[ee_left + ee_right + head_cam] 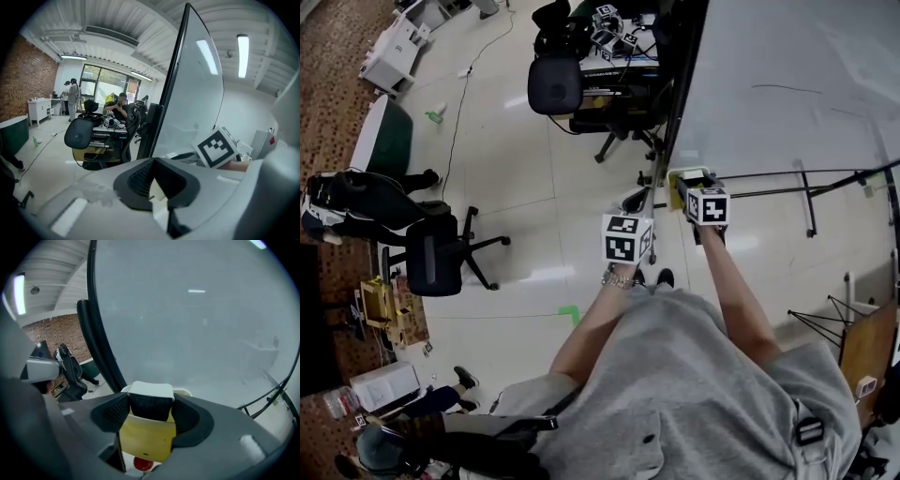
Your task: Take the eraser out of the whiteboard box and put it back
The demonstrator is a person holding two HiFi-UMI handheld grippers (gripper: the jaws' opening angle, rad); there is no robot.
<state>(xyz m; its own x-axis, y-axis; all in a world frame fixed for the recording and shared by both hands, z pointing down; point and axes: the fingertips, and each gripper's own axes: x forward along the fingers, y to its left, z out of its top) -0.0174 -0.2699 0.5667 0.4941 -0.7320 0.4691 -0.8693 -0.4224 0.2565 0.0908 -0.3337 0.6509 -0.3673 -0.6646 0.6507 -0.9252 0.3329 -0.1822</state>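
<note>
My right gripper is shut on the eraser, a block with a yellow body, black felt and a white face. It hangs close to the whiteboard. A white rim of the box shows just behind the eraser, and a red round thing lies below it. In the head view the right gripper is at the whiteboard's lower left corner, with the left gripper beside it on the left. The left gripper stands slightly open, with nothing clearly gripped.
A black office chair and a cluttered desk stand beyond the board's left edge. Another chair and a seated person are at the left. The board's stand bars run along the floor on the right.
</note>
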